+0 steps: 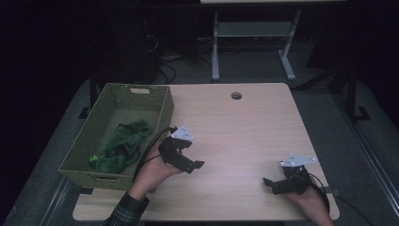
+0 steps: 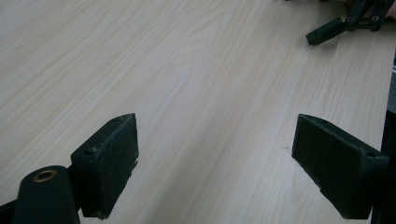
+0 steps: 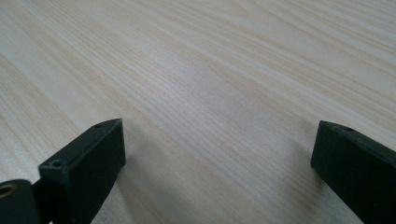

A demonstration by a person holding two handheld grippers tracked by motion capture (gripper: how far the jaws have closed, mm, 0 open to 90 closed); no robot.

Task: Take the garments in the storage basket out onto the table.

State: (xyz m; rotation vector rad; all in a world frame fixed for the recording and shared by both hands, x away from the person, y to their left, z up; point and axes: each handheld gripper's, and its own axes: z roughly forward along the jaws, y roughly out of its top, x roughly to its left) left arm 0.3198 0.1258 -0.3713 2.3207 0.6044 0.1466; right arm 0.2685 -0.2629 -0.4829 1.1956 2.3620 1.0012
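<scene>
My left gripper (image 1: 189,162) hovers low over the light wooden table (image 1: 235,132), just right of a green woven basket (image 1: 165,113). In the left gripper view its jaws (image 2: 215,163) stand wide open over bare wood. A crumpled green cloth (image 1: 122,146) lies inside the basket. My right gripper (image 1: 269,185) rests near the table's front right, jaws pointing left. The right gripper view shows it open (image 3: 215,163) with nothing between the pads. The right gripper (image 2: 345,25) also appears far off in the left gripper view.
A round cable hole (image 1: 236,95) sits near the table's far edge. Behind the table stands a white metal desk frame (image 1: 215,47) on a dark floor with cables. The basket overhangs the table's left edge.
</scene>
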